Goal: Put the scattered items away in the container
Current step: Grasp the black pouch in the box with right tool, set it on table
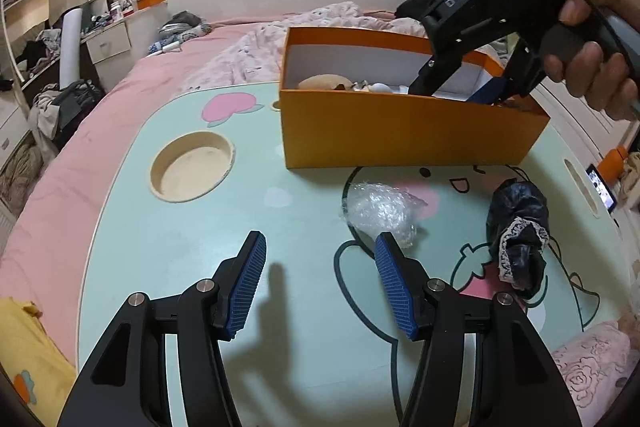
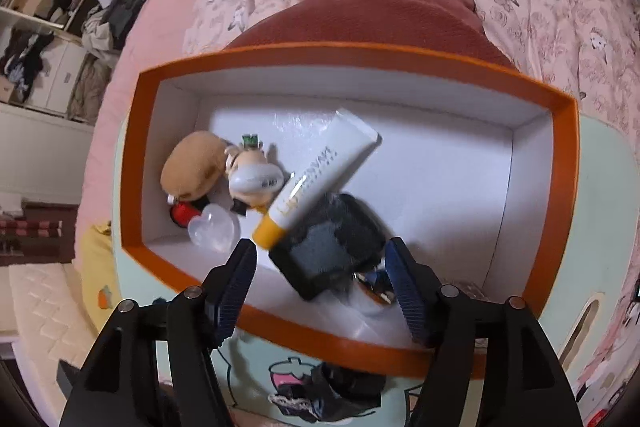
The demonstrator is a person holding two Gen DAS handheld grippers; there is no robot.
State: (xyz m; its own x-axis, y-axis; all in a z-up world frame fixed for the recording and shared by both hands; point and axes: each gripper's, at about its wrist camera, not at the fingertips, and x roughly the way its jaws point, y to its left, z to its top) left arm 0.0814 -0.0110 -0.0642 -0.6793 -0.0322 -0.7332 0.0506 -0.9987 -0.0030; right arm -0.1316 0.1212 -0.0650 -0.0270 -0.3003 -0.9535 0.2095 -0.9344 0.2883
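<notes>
Your left hand-held gripper (image 1: 320,283) hovered wide, empty, over counter (image 1: 200,247). Wrap (image 1: 378,209) and black pouch (image 1: 518,227) lay near box (image 1: 400,131). Your right hand-held gripper (image 2: 322,285) gaped wide over box; tube (image 2: 316,179) and black case (image 2: 326,247) inside.

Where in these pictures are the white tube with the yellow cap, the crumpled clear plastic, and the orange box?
white tube (image 2: 326,171), right wrist view, middle of its body.
crumpled clear plastic (image 1: 380,209), left wrist view, centre of the wad.
orange box (image 1: 400,131), left wrist view, its near outer wall.
</notes>
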